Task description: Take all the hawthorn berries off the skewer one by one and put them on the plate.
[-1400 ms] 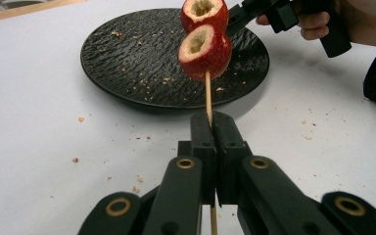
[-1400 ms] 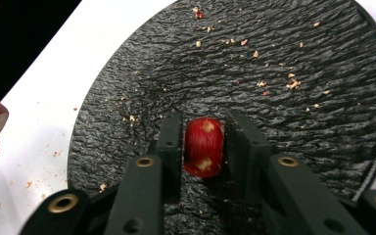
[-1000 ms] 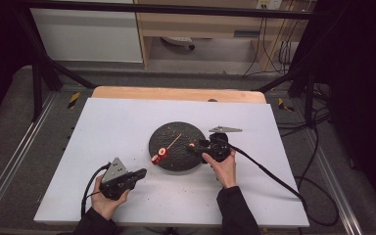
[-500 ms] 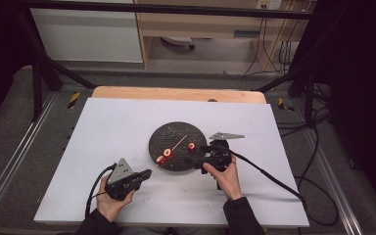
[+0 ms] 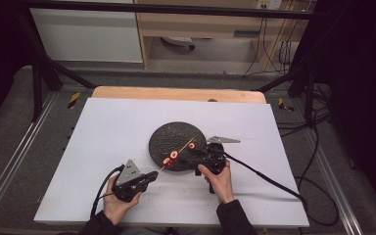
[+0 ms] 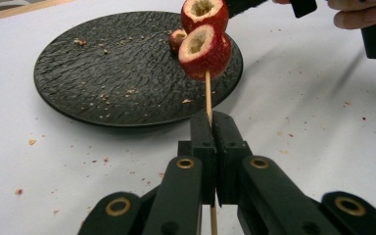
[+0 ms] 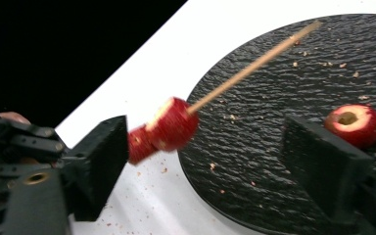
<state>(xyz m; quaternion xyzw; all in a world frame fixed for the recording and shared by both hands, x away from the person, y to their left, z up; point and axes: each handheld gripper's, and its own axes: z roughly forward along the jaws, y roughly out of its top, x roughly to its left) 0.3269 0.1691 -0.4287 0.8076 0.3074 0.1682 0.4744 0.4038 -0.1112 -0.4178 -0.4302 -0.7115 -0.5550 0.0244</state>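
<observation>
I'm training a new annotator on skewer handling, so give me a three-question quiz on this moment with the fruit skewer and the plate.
1. True or false: the left gripper is shut on the thin wooden skewer.
2. How many red hollowed fruit pieces sit on the skewer? A) one B) two C) four
3. Where does the loose red fruit piece lie?

Key:
1. True; its jaws are pressed together around the stick.
2. B; two pieces, one behind the other.
3. On the round black textured plate, off the skewer, while the right gripper stands open with the skewered fruit between its jaws.
</observation>
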